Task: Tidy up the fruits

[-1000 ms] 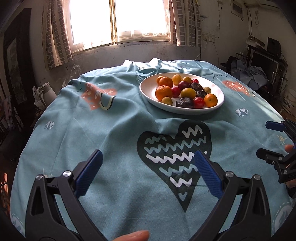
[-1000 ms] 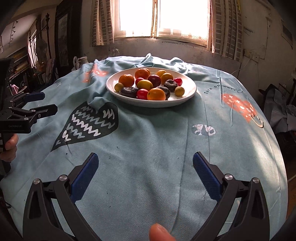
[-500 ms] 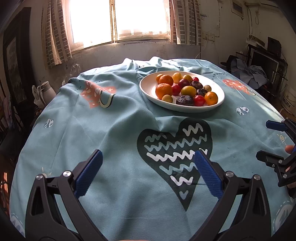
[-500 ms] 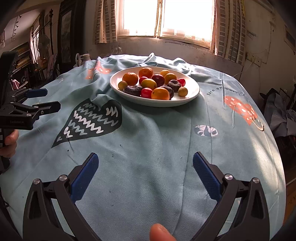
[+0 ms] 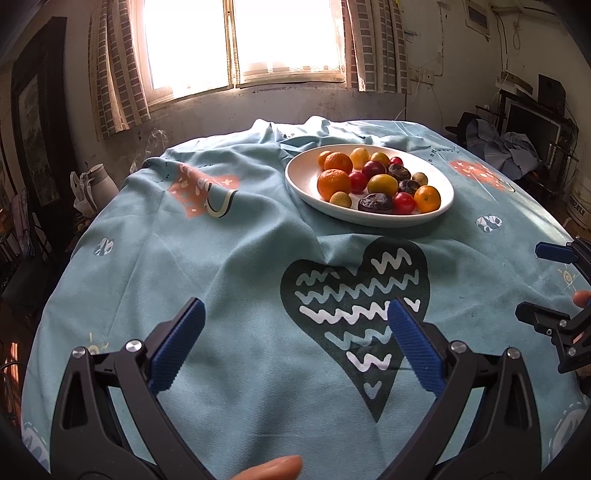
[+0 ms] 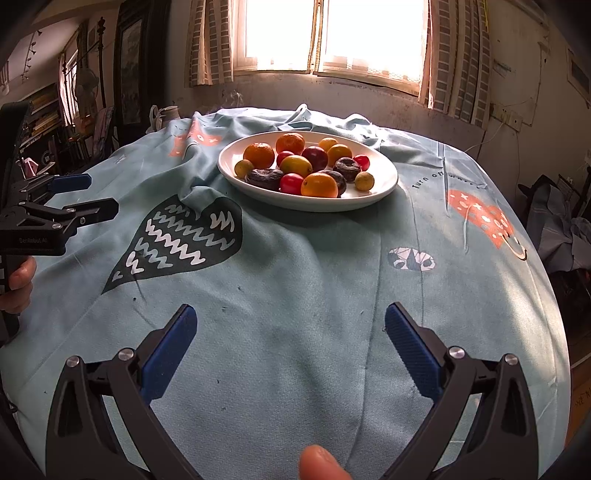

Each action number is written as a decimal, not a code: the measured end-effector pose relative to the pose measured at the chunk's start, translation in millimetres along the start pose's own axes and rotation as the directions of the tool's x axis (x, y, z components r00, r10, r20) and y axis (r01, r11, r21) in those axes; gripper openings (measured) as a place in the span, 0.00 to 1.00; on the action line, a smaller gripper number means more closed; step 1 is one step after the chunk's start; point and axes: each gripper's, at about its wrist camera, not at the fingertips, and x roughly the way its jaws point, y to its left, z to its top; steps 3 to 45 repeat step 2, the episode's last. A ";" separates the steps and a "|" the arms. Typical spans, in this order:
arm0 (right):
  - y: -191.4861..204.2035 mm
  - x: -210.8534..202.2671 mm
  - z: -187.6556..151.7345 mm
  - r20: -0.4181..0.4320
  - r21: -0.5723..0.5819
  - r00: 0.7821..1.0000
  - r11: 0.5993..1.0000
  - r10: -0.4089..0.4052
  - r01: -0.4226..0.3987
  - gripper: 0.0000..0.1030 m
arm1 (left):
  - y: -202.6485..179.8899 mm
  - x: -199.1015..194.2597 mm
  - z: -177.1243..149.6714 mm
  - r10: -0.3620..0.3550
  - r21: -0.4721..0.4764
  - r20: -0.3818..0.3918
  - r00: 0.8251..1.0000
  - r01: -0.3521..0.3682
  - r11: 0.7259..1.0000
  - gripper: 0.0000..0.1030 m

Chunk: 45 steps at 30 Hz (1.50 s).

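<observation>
Two grippers, both spread wide with nothing between the blue pads. The left gripper (image 5: 293, 345) hangs over the dark heart print (image 5: 354, 295) on the teal cloth (image 5: 221, 258); the right gripper (image 6: 290, 349) sits over plain cloth nearer the surface's right edge, where the fabric drops off. Lots of bare cloth between both grippers and the white plate (image 6: 380, 184), which sits toward the far side near the window (image 6: 332, 33). The fruits (image 6: 295, 164) are all piled on that plate: oranges, red and yellow small ones, a few dark wrinkly ones. Cloth is bunched up in folds just left of the plate. Readable stuff: "GenRobot.AI" on the left gripper's body in the right view, and "turn off..." printed on the cloth beside the plate.
</observation>
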 end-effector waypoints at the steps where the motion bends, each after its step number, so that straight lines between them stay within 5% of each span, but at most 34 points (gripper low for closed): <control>1: -0.3 0.1 -0.2 -0.001 0.000 1.000 1.000 -0.001 0.001 0.99 | -0.6 0.4 -0.1 0.005 0.005 0.000 1.000 -0.005 1.000 0.98; 45: -0.4 0.2 -0.3 -0.001 0.001 1.000 1.000 0.001 -0.001 0.99 | -1.2 0.5 -0.2 0.009 0.008 0.000 1.000 -0.009 1.000 0.98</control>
